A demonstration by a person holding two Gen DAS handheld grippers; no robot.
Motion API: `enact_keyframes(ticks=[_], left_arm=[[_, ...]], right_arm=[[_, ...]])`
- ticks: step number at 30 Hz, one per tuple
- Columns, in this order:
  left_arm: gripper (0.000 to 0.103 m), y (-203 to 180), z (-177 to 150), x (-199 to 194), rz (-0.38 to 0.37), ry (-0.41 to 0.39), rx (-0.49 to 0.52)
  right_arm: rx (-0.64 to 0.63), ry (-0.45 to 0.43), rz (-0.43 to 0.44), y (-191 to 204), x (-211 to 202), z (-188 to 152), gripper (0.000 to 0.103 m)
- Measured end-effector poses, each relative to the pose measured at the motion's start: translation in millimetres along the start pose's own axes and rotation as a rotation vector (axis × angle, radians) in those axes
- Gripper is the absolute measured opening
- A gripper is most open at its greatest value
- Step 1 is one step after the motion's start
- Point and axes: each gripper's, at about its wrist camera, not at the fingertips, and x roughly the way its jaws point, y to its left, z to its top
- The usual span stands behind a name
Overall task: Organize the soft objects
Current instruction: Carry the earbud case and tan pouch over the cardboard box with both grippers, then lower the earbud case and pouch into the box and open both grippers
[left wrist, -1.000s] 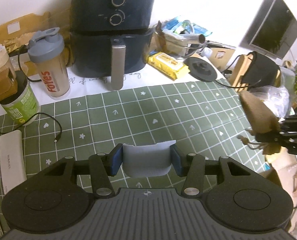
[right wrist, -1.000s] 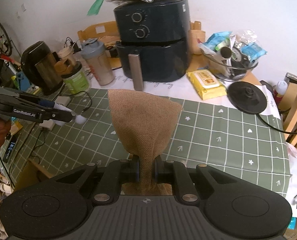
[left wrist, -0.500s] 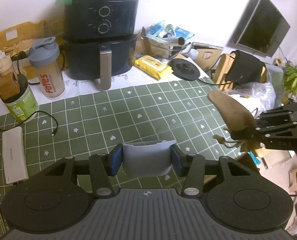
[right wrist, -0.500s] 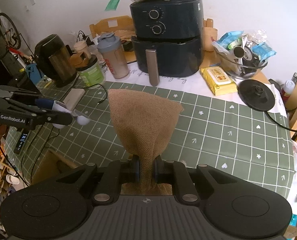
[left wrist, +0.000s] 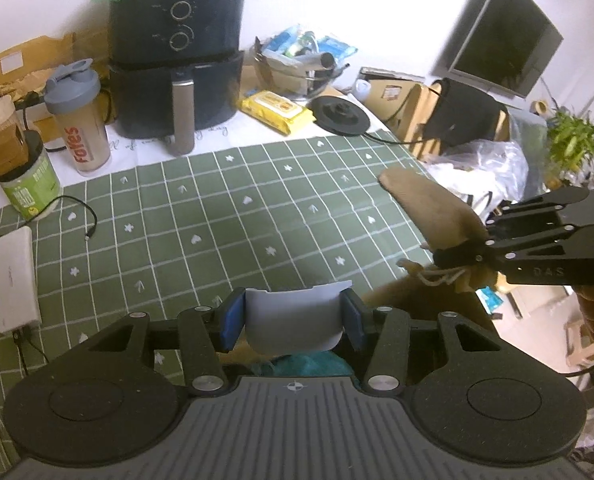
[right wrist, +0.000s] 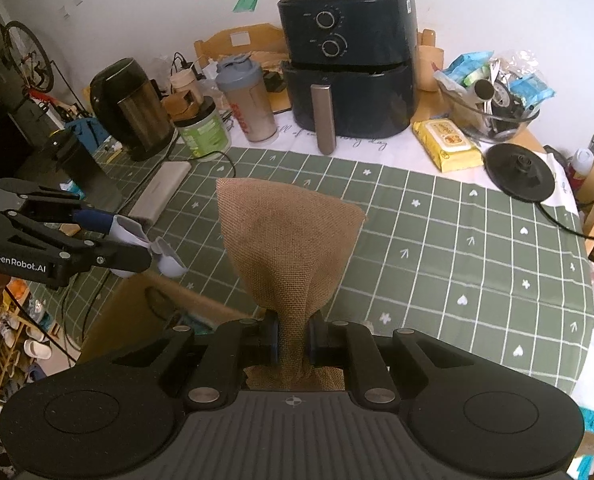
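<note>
My right gripper (right wrist: 293, 338) is shut on the neck of a brown burlap pouch (right wrist: 289, 240) and holds it up above the front edge of the green checked tablecloth (right wrist: 457, 248). The pouch also shows in the left wrist view (left wrist: 429, 212), with its drawstring hanging. My left gripper (left wrist: 293, 322) is shut on a pale grey curved soft piece (left wrist: 293, 320), held above the table's front edge. From the right wrist view the left gripper (right wrist: 153, 252) is at the left, apart from the pouch.
At the back stand a dark air fryer (right wrist: 349, 72), a shaker bottle (right wrist: 249, 100), a green jar (right wrist: 203, 130), a kettle (right wrist: 129, 108), yellow wipes (right wrist: 447, 148) and a kettle base (right wrist: 519, 172). A white power bank (left wrist: 15, 276) lies left. A brown box with teal contents (left wrist: 305, 362) sits below the table edge.
Both grippers have drawn back and up from the table, so more of the front edge and the box below shows. Each still holds its item.
</note>
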Motion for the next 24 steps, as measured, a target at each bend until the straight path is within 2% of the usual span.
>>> enact_keyframes(ticks=[16,21,24], left_arm=[[0.05,-29,-40,-7,-0.041,0.074,0.036],[0.054,-33,-51,4,0.012,0.138,0.062],[0.062,-33,-57,6,0.036,0.158,0.072]], right_arm=[[0.032,0.042,0.024,21,-11,-41,0.016],[0.047,0.05,0.019,25,-15,-51,0.016],[0.064,0.055,0.011,25,-16,-57,0.016]])
